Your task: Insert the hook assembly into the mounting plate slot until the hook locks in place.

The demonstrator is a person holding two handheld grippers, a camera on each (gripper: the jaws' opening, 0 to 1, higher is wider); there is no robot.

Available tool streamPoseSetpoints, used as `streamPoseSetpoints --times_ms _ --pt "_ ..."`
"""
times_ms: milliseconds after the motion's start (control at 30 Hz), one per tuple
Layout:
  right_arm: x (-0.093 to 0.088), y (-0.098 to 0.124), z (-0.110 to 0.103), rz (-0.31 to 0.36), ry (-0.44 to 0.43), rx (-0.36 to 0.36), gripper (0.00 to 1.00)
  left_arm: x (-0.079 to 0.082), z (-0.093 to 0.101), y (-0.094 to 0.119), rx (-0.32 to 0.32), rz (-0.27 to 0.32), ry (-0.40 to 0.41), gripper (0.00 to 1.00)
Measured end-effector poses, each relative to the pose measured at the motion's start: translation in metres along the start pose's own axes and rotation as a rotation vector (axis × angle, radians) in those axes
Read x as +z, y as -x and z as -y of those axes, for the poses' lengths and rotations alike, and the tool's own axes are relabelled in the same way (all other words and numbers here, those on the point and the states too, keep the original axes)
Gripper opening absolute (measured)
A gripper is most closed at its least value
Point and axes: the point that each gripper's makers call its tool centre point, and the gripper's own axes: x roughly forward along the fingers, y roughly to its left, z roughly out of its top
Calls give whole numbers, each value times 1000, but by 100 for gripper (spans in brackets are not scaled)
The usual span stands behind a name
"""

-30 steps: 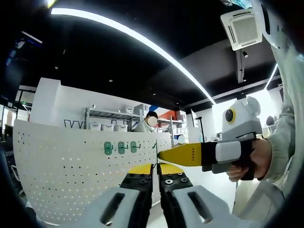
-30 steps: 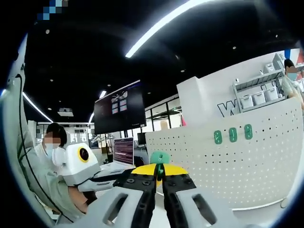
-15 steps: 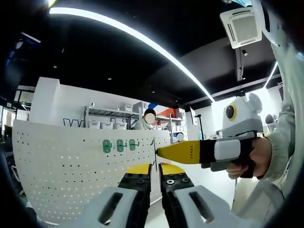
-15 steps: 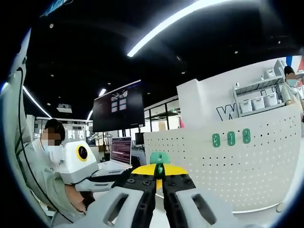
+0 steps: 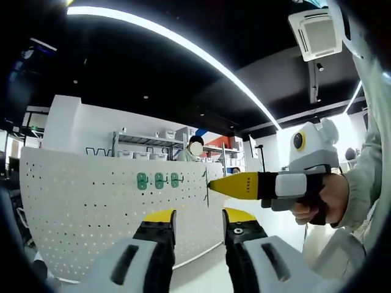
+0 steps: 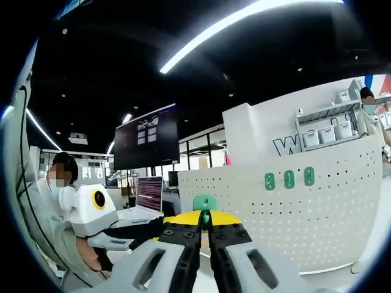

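While the green hook (image 6: 205, 206) sits pinched between the closed jaws of the right gripper (image 6: 205, 224), its rounded head poking up just above the yellow tips, it lies short of the white pegboard (image 6: 317, 213), near that board's left edge in the right gripper view. On the pegboard itself three more green hooks (image 6: 289, 179) hang in a row in its upper part. In the left gripper view the right gripper (image 5: 211, 184) comes in from the right, its yellow tip just beside the pegboard's (image 5: 91, 213) right edge, level with the three green hooks (image 5: 159, 180), with a thin dark wire of the hook showing at that tip. The left gripper (image 5: 197, 221) hangs below the board's right end, jaws parted and holding nothing. Behind the pegboard stands a shelf of white bins (image 5: 143, 145) with a person (image 5: 194, 151) beside it; left of the board, in the right gripper view, a dark wall screen (image 6: 146, 137) hangs.
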Motion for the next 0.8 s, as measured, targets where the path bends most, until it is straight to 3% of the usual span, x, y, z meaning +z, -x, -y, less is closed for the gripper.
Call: streamPoseSetpoints --times_ms 200,467,800 --pt "-3 2 10 -8 -3 -22 1 -12 -7 11 47 -27 -16 50" --pt "2 2 27 1 13 -59 1 -24 -4 25 61 -54 -70 52" --pt "13 4 69 26 44 -175 1 -46 -3 42 75 -105 -54 55"
